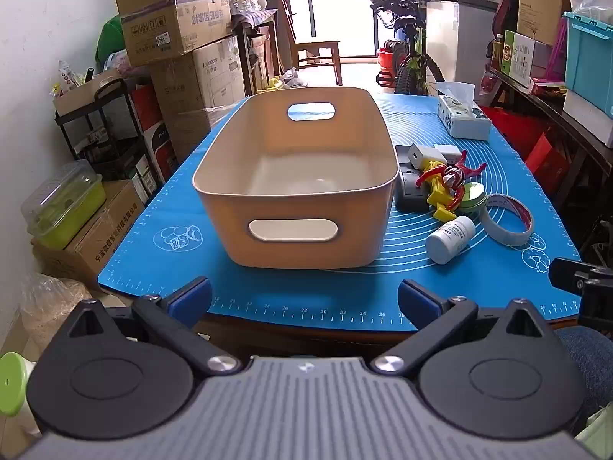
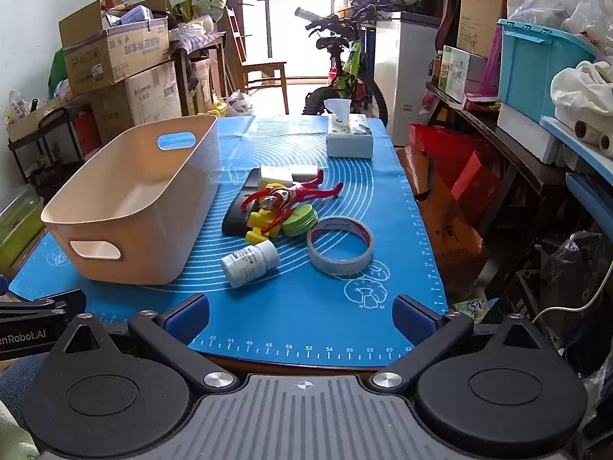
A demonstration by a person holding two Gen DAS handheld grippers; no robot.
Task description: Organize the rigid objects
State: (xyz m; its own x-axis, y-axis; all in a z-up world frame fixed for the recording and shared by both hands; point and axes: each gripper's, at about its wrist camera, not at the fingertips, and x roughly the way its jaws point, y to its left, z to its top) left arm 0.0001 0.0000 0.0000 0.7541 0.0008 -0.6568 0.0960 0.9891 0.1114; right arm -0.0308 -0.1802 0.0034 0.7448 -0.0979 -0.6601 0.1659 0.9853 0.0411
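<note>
An empty beige bin [image 1: 295, 180] [image 2: 130, 203] stands on the blue mat [image 1: 172, 260] [image 2: 299, 314]. To its right lies a pile: a white pill bottle [image 1: 450, 239] [image 2: 251, 263], a tape roll [image 1: 507, 219] [image 2: 340, 250], a red toy figure [image 1: 450, 176] [image 2: 291, 195], yellow pieces [image 1: 440, 195] [image 2: 260, 226], a green tin [image 1: 473, 194] [image 2: 302, 218], white blocks [image 1: 425, 154] [image 2: 276, 176] and a black device [image 1: 408, 191] [image 2: 237, 218]. My left gripper [image 1: 304, 301] is open and empty at the mat's near edge, in front of the bin. My right gripper [image 2: 300, 316] is open and empty, short of the pile.
A tissue box [image 1: 463, 117] [image 2: 349, 136] sits at the mat's far right. Stacked cardboard boxes [image 1: 180, 30] stand left of the table. A bicycle [image 2: 345, 73] stands behind it, and cluttered shelves [image 2: 536, 115] run along the right.
</note>
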